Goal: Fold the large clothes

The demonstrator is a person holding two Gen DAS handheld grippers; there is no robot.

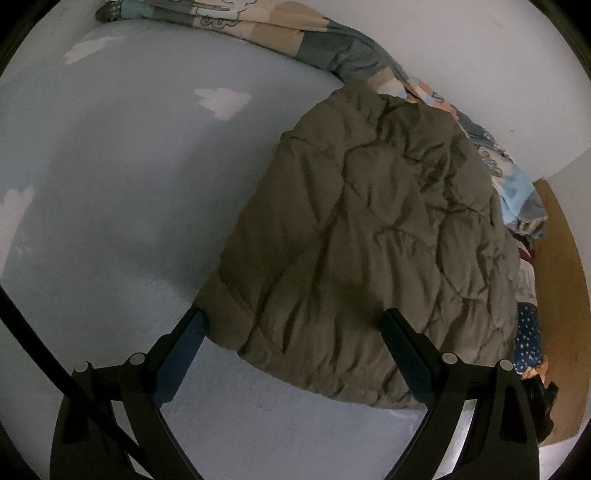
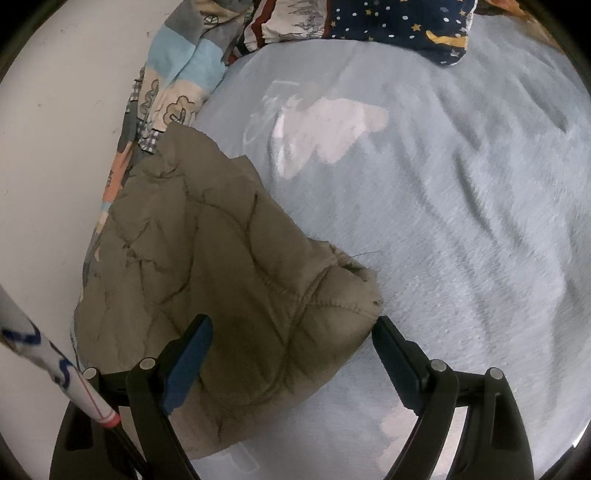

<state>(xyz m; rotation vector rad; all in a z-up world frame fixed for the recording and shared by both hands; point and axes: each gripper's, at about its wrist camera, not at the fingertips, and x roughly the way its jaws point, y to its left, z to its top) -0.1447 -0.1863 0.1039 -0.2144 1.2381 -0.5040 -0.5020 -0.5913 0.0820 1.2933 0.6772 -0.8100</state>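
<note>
An olive-brown quilted jacket (image 1: 369, 236) lies folded in a bundle on a pale blue bed sheet (image 1: 110, 206). My left gripper (image 1: 293, 317) hovers open over its near left corner, one finger beside the edge, the other over the fabric. In the right wrist view the same jacket (image 2: 207, 273) fills the lower left. My right gripper (image 2: 291, 326) stands wide open over the jacket's near right corner, the left finger above the fabric, the right finger just past the stitched edge. Neither gripper's pads press the cloth.
A patterned blanket (image 1: 280, 29) runs along the white wall (image 1: 480, 55) behind the jacket. A dark star-print pillow (image 2: 402, 26) and striped bedding (image 2: 266, 26) lie at the head. A wooden board (image 1: 565, 295) borders the bed. A white sleeve (image 2: 51, 369) shows lower left.
</note>
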